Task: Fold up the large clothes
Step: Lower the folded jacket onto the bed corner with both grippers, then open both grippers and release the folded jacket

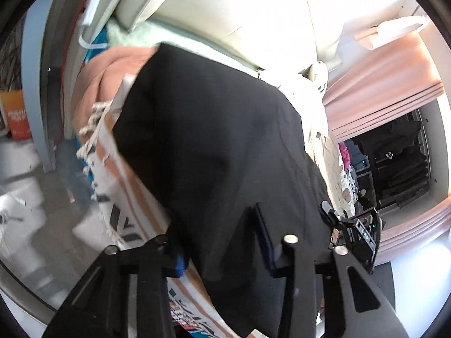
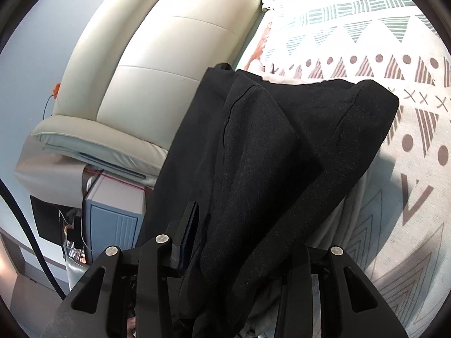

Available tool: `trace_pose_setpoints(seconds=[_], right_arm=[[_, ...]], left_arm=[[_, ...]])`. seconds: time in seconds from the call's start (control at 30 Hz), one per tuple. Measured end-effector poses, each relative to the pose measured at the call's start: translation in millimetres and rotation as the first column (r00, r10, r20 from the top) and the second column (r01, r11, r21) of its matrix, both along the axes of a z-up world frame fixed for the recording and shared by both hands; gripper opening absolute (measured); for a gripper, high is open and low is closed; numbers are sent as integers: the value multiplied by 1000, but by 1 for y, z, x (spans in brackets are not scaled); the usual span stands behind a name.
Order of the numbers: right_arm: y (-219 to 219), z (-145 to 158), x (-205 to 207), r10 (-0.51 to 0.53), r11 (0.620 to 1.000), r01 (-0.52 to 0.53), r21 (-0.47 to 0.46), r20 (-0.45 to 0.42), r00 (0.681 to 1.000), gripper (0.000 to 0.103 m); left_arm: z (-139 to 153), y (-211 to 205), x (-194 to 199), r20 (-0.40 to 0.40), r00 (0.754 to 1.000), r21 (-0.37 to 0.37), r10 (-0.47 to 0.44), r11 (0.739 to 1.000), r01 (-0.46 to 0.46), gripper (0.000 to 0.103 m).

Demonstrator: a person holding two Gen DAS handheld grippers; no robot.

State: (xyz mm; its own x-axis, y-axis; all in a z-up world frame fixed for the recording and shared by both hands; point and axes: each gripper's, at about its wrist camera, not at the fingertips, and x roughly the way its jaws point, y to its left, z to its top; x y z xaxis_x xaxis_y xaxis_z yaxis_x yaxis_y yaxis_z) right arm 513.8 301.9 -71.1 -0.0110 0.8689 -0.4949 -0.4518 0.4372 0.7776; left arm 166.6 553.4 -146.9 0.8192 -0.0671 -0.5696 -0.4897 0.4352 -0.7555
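Note:
A large black garment (image 1: 214,146) hangs stretched between both grippers over a bed. My left gripper (image 1: 222,242) has black cloth between its two fingers and holds it up; the left finger is partly hidden by the cloth. In the left wrist view the right gripper (image 1: 358,231) shows at the garment's right edge. My right gripper (image 2: 242,242) also has the black garment (image 2: 276,152) bunched between its fingers; the right finger is hidden under folds. The cloth drapes away from me toward the patterned bedspread (image 2: 380,42).
A cream padded headboard (image 2: 169,64) stands behind the bed. An orange and white fringed blanket (image 1: 118,129) lies under the garment. A blue-grey bedside cabinet (image 2: 112,214) is at the left. Pink curtains (image 1: 394,84) and a dark wardrobe (image 1: 400,163) are at the right.

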Motion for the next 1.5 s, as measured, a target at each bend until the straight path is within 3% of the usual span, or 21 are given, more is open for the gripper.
trace_pose_setpoints(seconds=[0.23, 0.4, 0.67, 0.83, 0.93, 0.97, 1.0, 1.03, 1.07, 1.1, 1.13, 1.27, 1.5], right_arm=[[18, 9, 4, 2, 1000, -2, 8, 21, 1000, 35], [31, 13, 9, -5, 1000, 6, -17, 48, 999, 35], [25, -7, 14, -59, 994, 62, -89, 32, 998, 35], [19, -18, 9, -30, 995, 30, -96, 3, 1000, 35], [15, -12, 5, -15, 992, 20, -127, 43, 999, 35], [16, -8, 5, -8, 990, 16, -137, 60, 998, 38], [16, -3, 2, 11, 991, 0, -133, 78, 997, 44], [16, 1, 1, 26, 993, -16, -117, 84, 996, 66], [15, 4, -1, 36, 995, -28, -93, 86, 996, 88], [11, 8, -5, 36, 998, -30, -63, 92, 995, 95], [10, 14, -7, 27, 998, -21, -52, 105, 994, 100], [3, 31, -19, 15, 997, 1, -83, 188, 982, 100], [-10, 64, -52, 50, 986, 10, -166, 351, 935, 101]], left_arm=[[25, 18, 21, -7, 1000, 41, 6, 999, -6, 39], [29, 32, 39, -12, 1000, 25, 19, 1000, -18, 39], [16, 17, 48, -62, 998, 42, 15, 999, -12, 39], [7, 17, 39, -46, 999, 7, 19, 1000, -19, 39], [3, 18, 30, -18, 1000, -36, 23, 999, -24, 39], [3, 17, 27, -21, 999, -42, 26, 999, -26, 43], [4, 15, 23, -38, 999, -31, 39, 999, -41, 58], [7, 14, 19, -44, 997, -14, 58, 998, -59, 66], [9, 12, 14, -31, 996, 1, 79, 997, -79, 83], [11, 10, 9, -14, 996, 7, 94, 996, -94, 97], [12, 9, 6, -6, 995, 5, 97, 995, -97, 101], [16, 6, -3, -22, 995, 11, 99, 995, -98, 102], [48, -15, -26, -42, 993, 120, 110, 987, -104, 103]])
